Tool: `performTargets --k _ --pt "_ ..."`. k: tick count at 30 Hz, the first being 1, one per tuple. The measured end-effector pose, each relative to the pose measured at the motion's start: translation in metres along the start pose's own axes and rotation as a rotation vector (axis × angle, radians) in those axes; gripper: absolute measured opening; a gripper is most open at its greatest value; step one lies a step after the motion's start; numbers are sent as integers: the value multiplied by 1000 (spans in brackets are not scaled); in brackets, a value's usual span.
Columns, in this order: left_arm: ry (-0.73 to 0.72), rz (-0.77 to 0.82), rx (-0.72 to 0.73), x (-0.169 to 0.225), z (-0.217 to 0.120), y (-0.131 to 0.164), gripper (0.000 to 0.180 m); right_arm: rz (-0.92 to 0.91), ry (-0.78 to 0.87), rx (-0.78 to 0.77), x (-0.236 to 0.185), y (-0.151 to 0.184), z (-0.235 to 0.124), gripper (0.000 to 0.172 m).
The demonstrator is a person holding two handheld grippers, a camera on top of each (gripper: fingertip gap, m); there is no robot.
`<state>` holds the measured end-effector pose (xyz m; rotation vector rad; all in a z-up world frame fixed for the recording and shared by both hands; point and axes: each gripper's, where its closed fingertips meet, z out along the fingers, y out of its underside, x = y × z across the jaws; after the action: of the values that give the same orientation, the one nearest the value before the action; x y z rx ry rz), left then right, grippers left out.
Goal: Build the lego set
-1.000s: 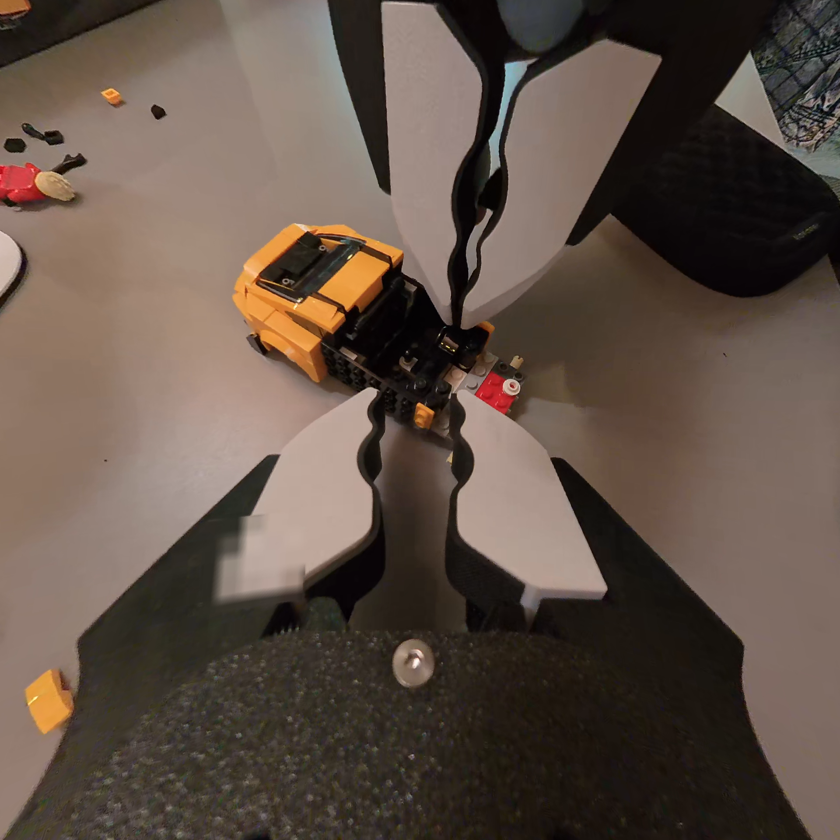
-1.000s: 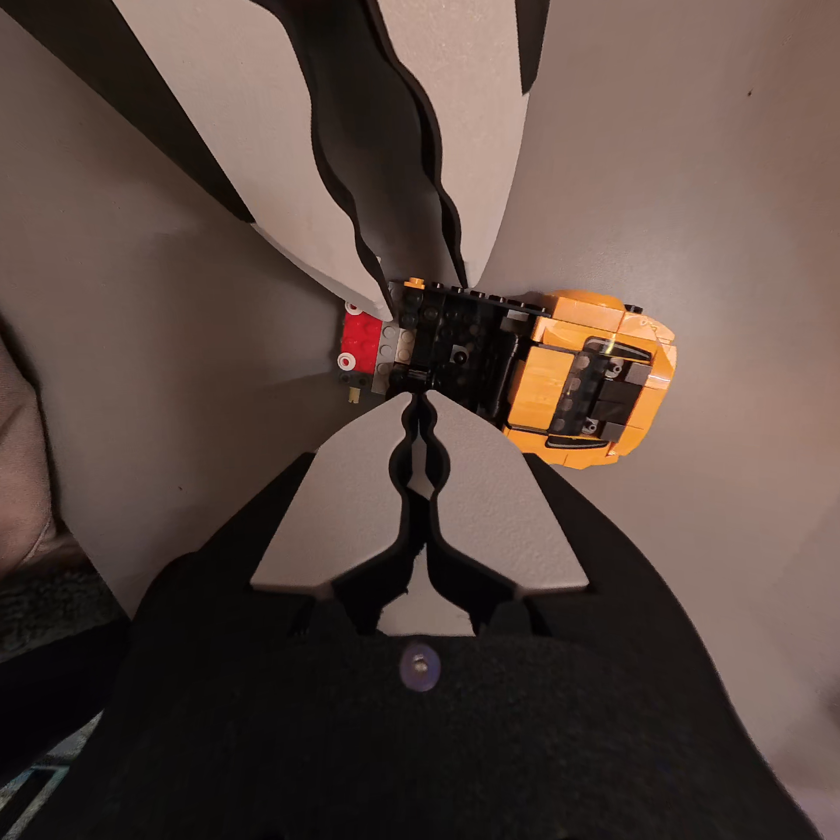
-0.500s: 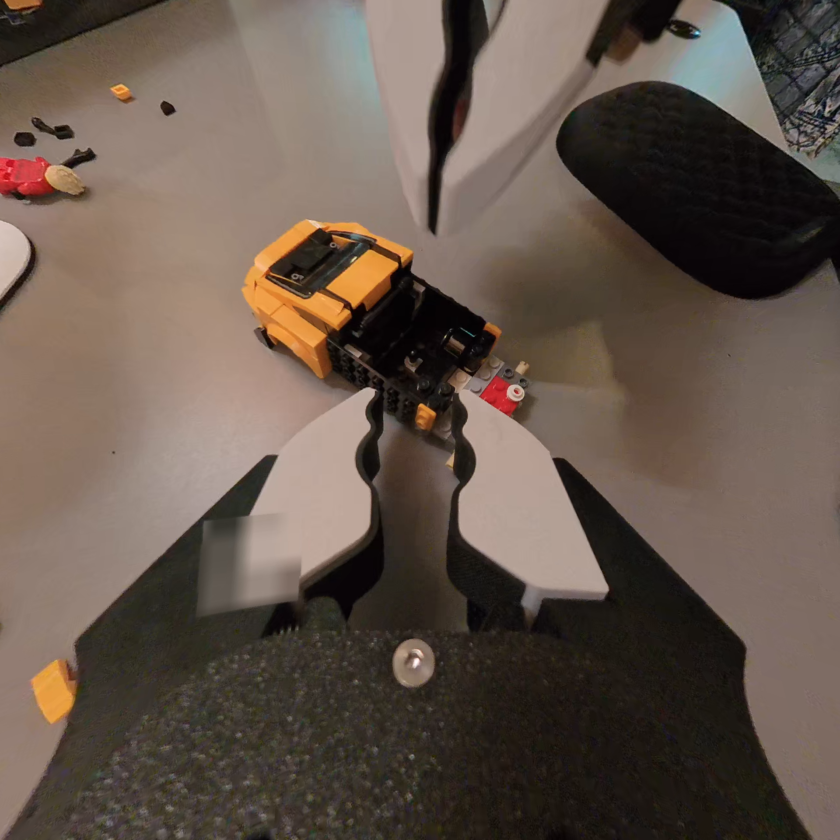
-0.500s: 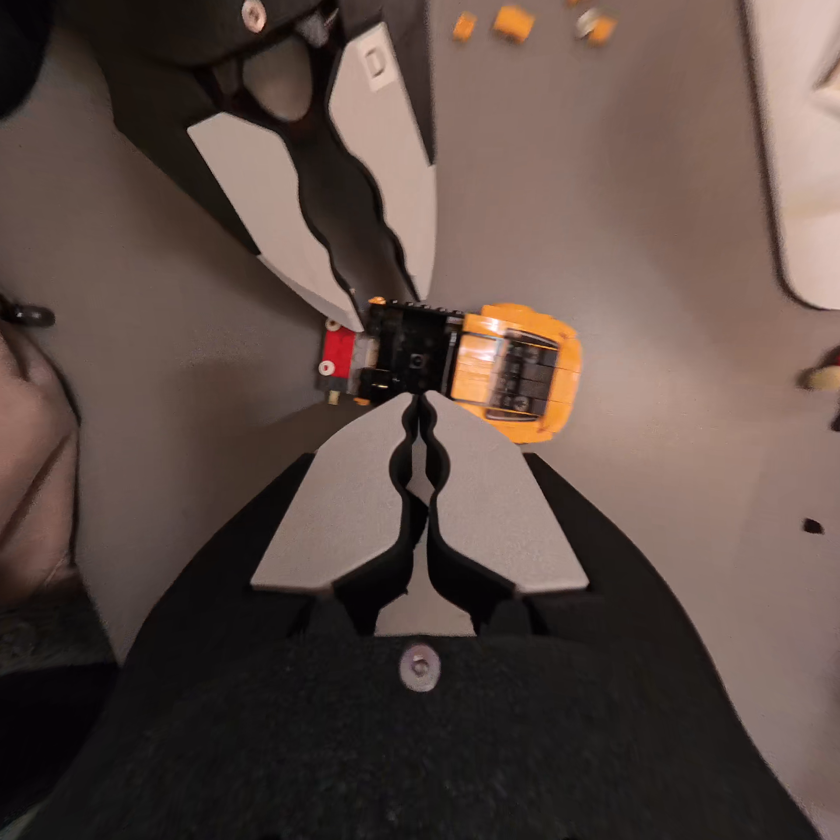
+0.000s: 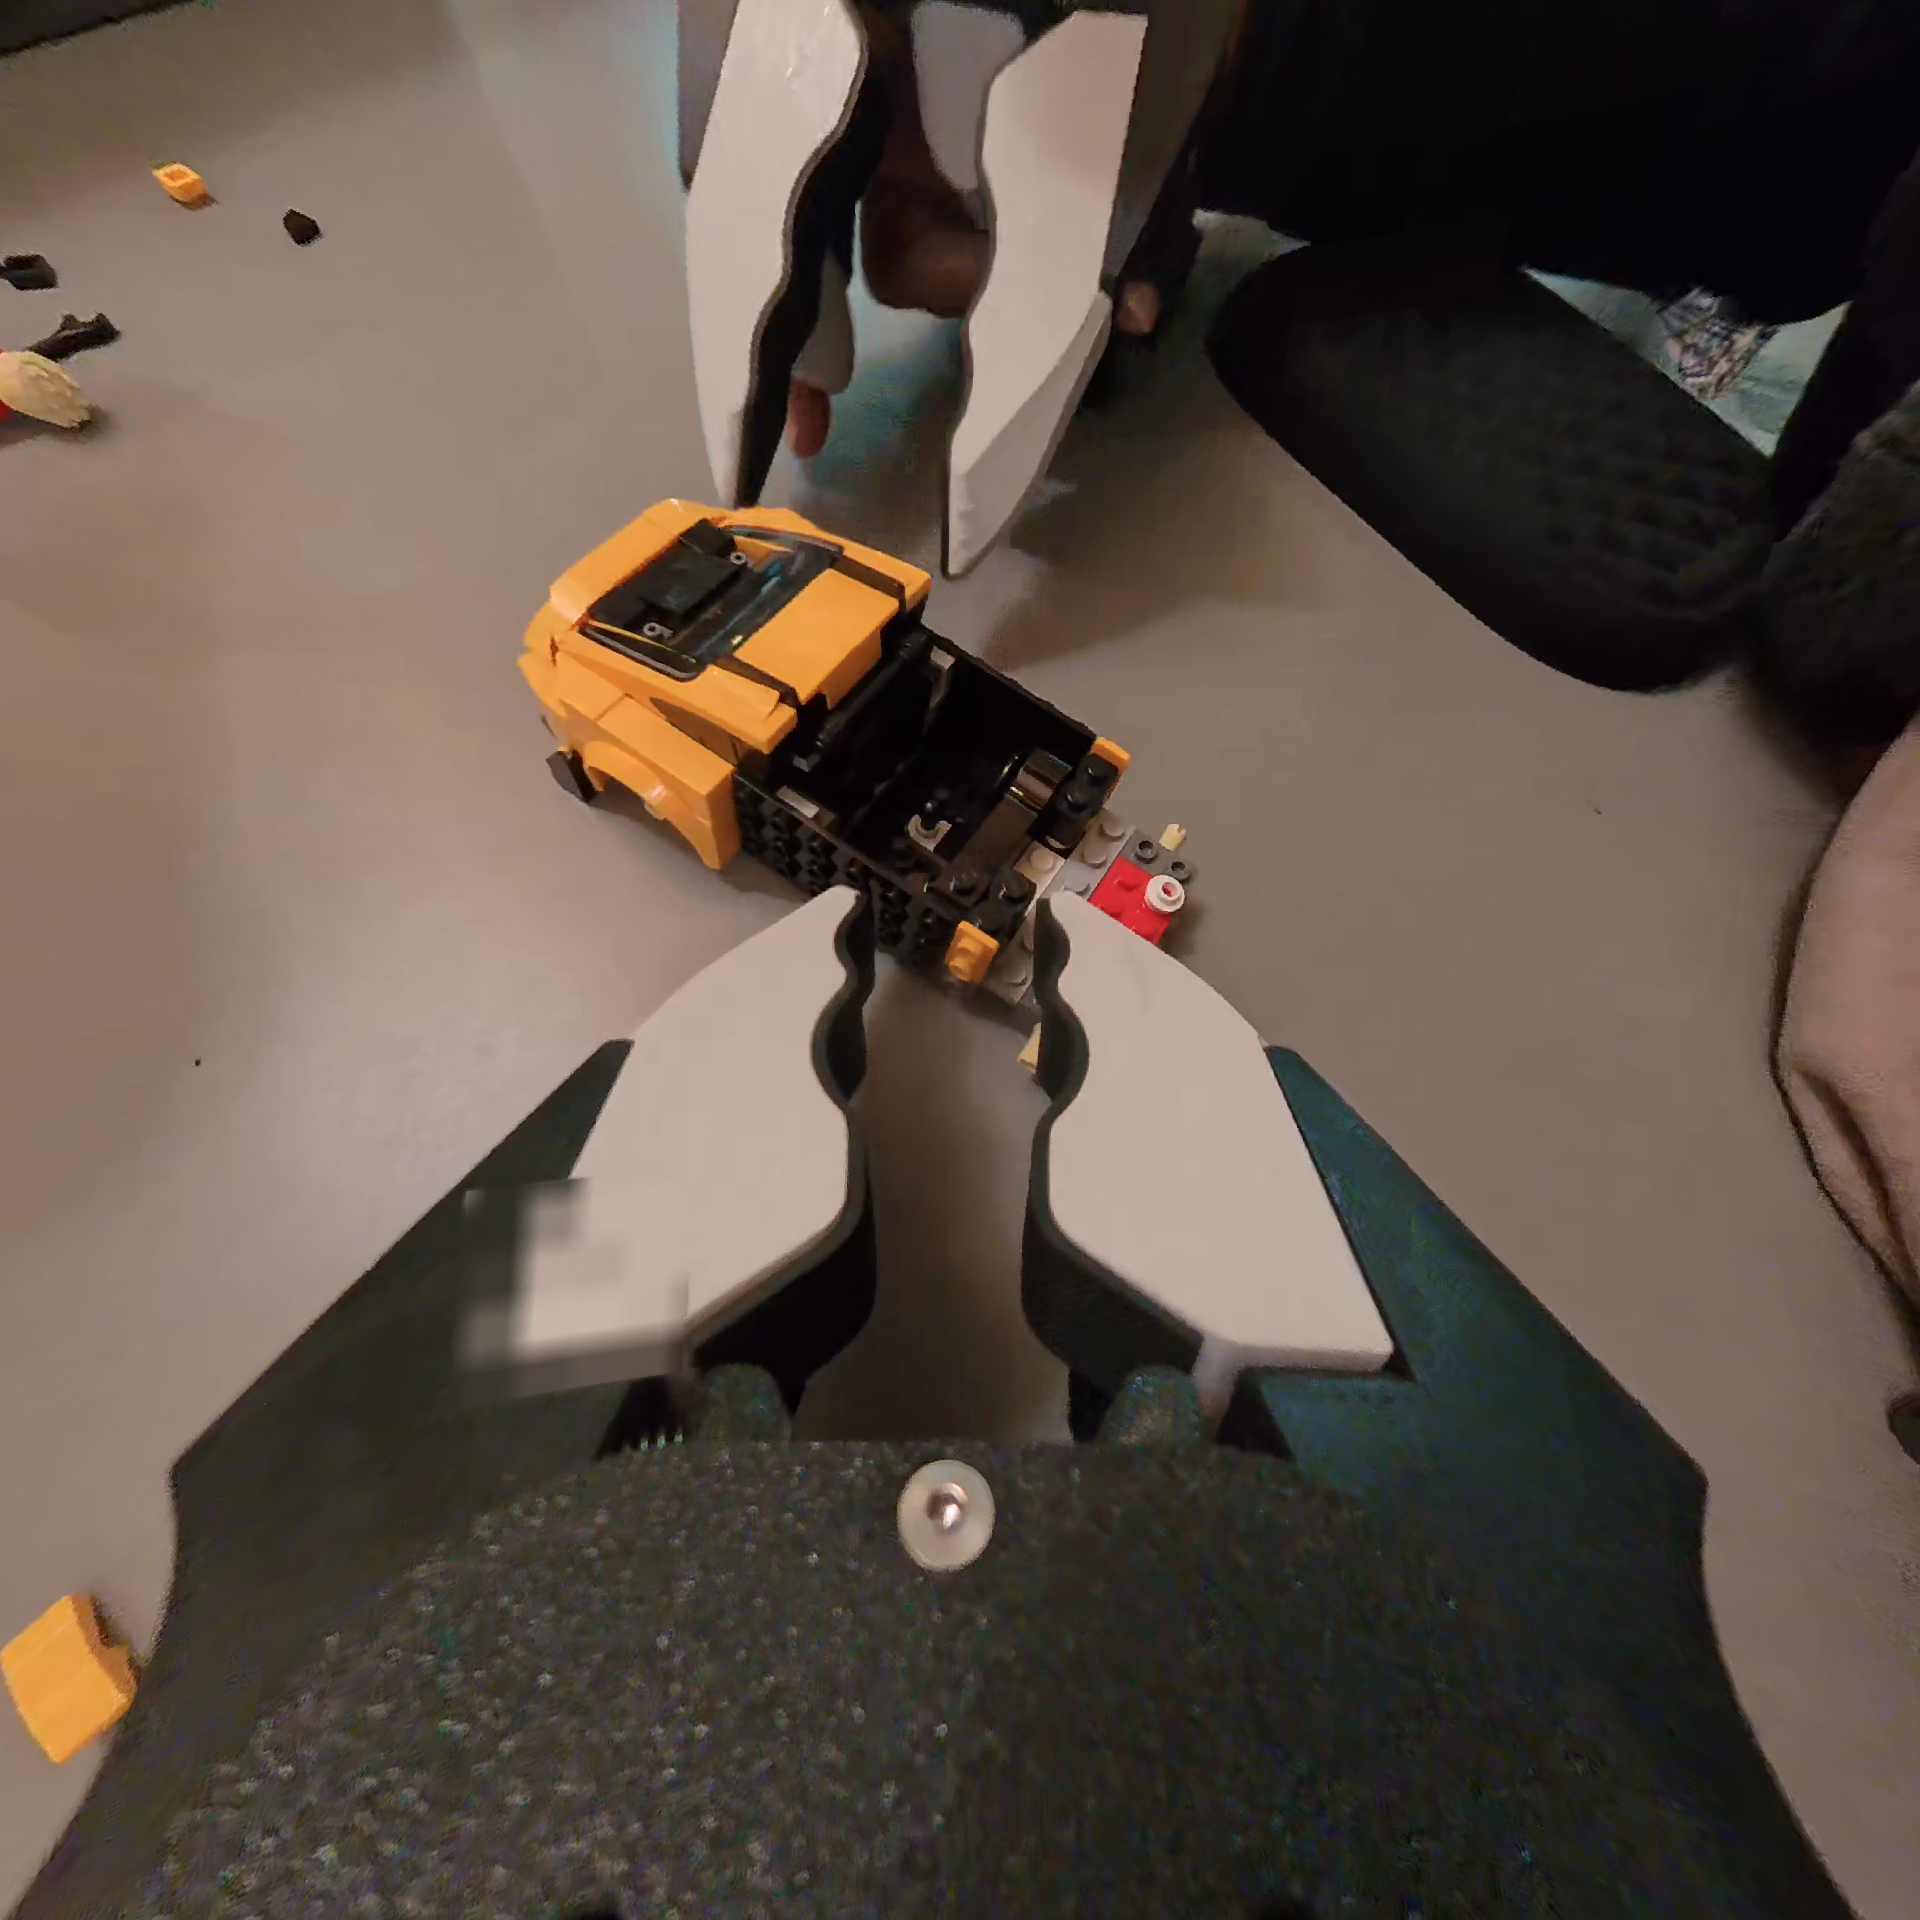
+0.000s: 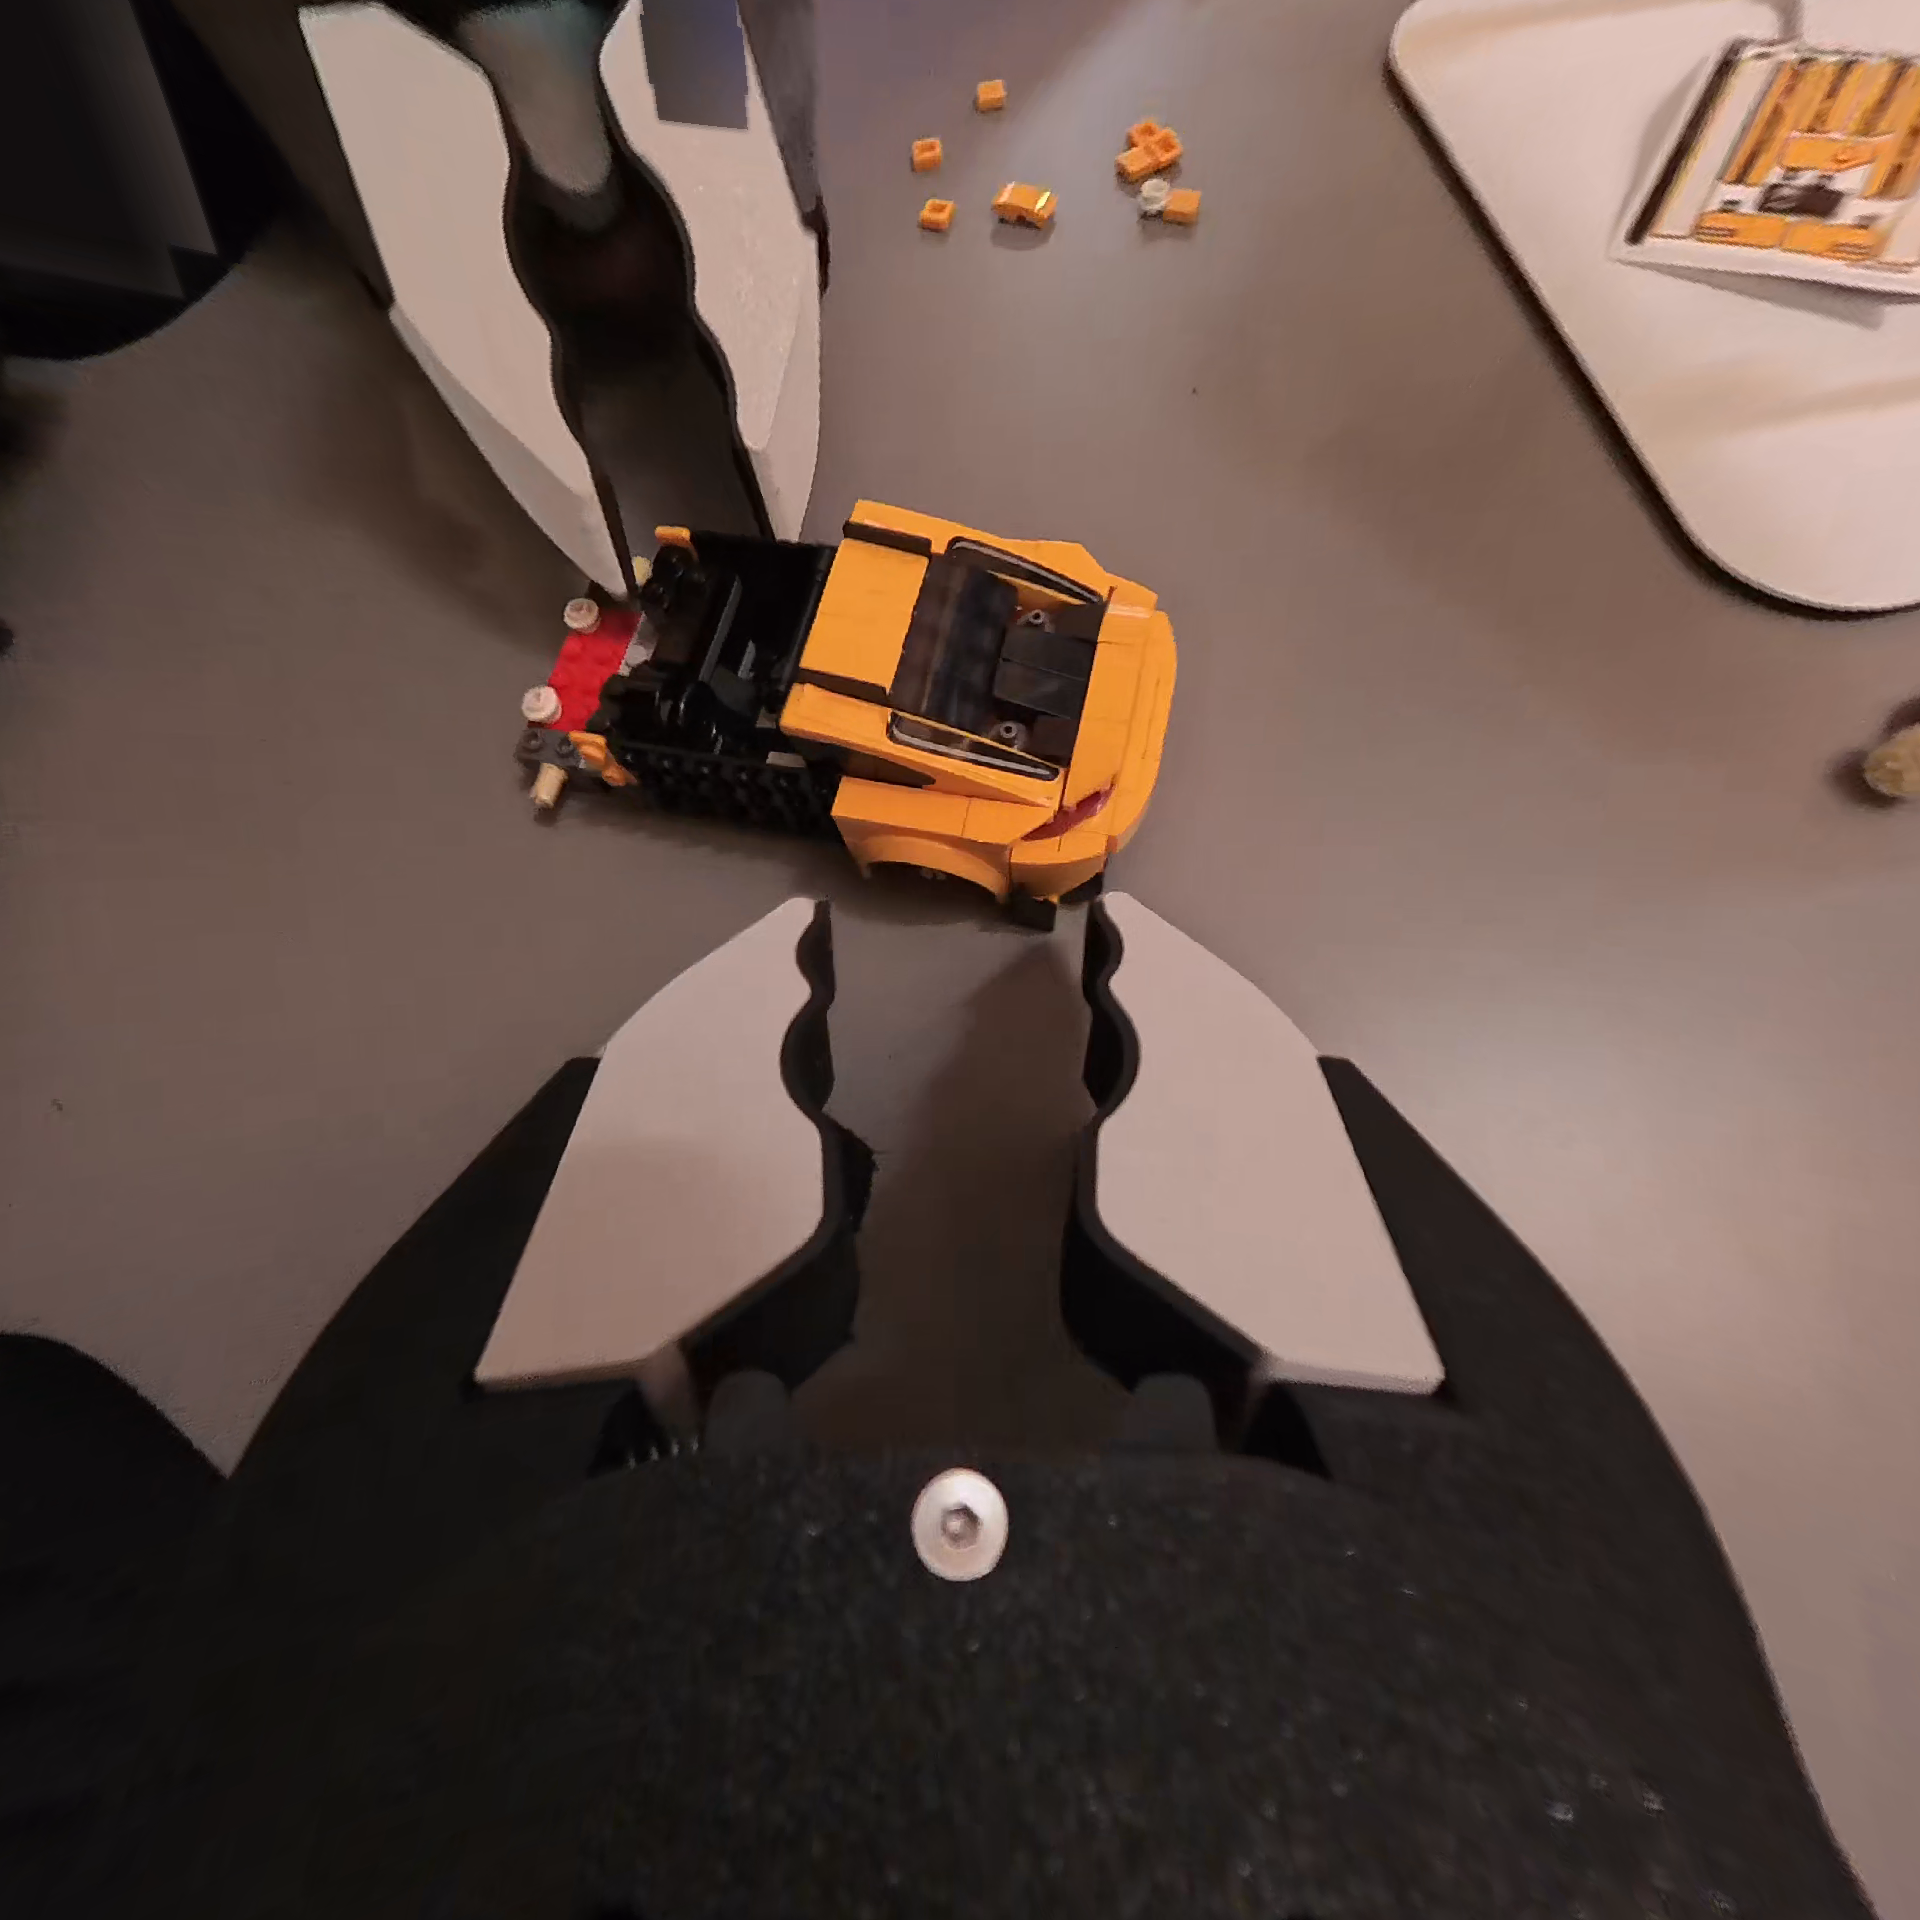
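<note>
The toy car [image 6: 873, 686] lies on the grey table [image 6: 1351, 987]. Only the right wrist view shows a booklet [image 6: 1797, 166] beyond its orange end. The left gripper [image 5: 951, 914] grips its black end; the right gripper [image 6: 956, 914] hangs released beside it.

Orange-and-black brick car [image 6: 914, 675] with a red plate [image 6: 592, 665] at its stripped end, on a plain grey counter [image 6: 1351, 935]. Loose orange bricks [image 6: 1039, 166] scattered beyond. Pale grey fingers [image 6: 727, 1091], black wavy-edged pads, speckled black body.
</note>
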<state>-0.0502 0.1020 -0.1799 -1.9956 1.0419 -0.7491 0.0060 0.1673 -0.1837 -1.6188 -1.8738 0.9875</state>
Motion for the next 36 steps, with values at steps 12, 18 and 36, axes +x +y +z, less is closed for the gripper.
performTargets --k 12,18,36 --pt "30 -14 -7 -2 -4 2 28 -184 -133 -62 -1 0 11 37" --pt "-33 32 -65 -16 -16 12 29 -211 -141 -27 -8 -7 1 40" --pt "-389 -112 -256 4 25 11 75 -460 -209 -54 -3 -15 33 74"
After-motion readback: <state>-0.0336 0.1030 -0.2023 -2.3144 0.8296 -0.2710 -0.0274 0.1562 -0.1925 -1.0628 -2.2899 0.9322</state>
